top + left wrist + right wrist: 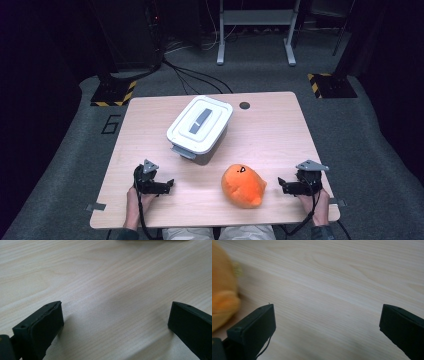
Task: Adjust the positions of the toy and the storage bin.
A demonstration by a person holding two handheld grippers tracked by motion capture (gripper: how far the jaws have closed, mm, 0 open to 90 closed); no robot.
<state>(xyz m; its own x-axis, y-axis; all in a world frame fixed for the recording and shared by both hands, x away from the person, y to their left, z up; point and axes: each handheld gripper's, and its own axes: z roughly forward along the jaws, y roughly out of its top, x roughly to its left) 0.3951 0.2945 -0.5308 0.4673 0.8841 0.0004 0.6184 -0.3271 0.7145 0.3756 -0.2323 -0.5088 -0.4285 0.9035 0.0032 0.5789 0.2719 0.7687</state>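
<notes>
An orange plush toy (243,185) with a small dark face lies on the wooden table (270,135) near its front edge, between my two grippers. Its orange side fills the left edge of the right gripper view (222,295). A white lidded box (200,127) with a grey handle stands behind it, left of centre. My left gripper (170,184) rests low at the front left, open, its jaws wide apart over bare wood (116,315). My right gripper (281,183) sits at the front right, open and empty (327,315), jaws pointing toward the toy.
A dark round cable hole (244,105) marks the table's far edge. Beyond the table are grey carpet, black cables, a white desk frame (256,30) and yellow-black striped stand bases (116,93). Bare wood lies right of the box.
</notes>
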